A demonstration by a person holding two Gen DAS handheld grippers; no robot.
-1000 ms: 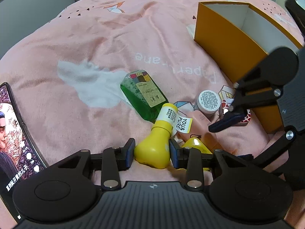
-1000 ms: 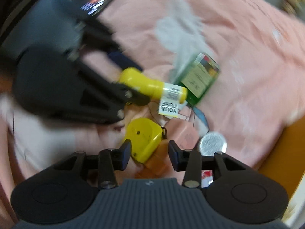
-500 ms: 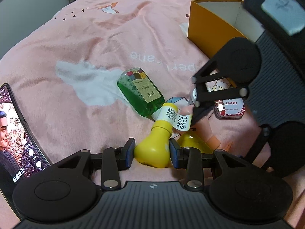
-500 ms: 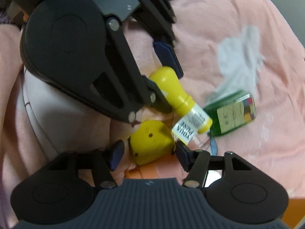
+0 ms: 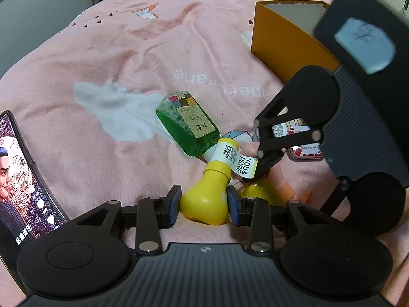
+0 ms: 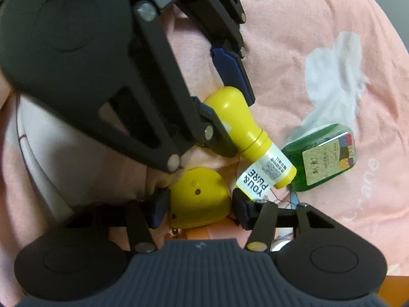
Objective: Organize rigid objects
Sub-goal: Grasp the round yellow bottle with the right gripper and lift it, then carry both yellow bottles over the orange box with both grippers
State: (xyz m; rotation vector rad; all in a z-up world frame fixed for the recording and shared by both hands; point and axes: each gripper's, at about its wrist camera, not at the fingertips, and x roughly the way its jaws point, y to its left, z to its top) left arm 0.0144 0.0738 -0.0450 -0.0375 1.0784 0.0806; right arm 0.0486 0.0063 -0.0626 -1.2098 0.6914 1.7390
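**A:** Where the bedding takes up most of the room, note a pink blanket (image 5: 122,58) with white patches and printed lettering. Next in size?

**B:** An orange box (image 5: 283,43), open-topped with a pale inside, standing on the blanket at the far right. A phone (image 5: 18,179) with a lit screen lies at the left edge.

**A:** The grippers?

**B:** The left gripper (image 5: 204,206) points steeply down, its blue pads clamped on the fat end of a yellow bottle (image 5: 207,199), which lies on the blanket. The bottle's labelled neck points away and touches a green bottle (image 5: 188,125) lying flat just beyond it.

**A:** And the right?

**B:** The right gripper (image 6: 200,204) has come in close beside the left one. Its jaws are closing around a yellow heart-shaped case (image 6: 200,200); the left pad looks to be at the case's edge, the right pad just beside it, though I cannot tell whether either is pressing yet.

**A:** Smaller things?

**B:** A peach-coloured object (image 5: 280,176) lies partly under the case, touching it. A small tin (image 5: 305,151) with a red pattern sits near the box, mostly hidden behind the right gripper's linkage.
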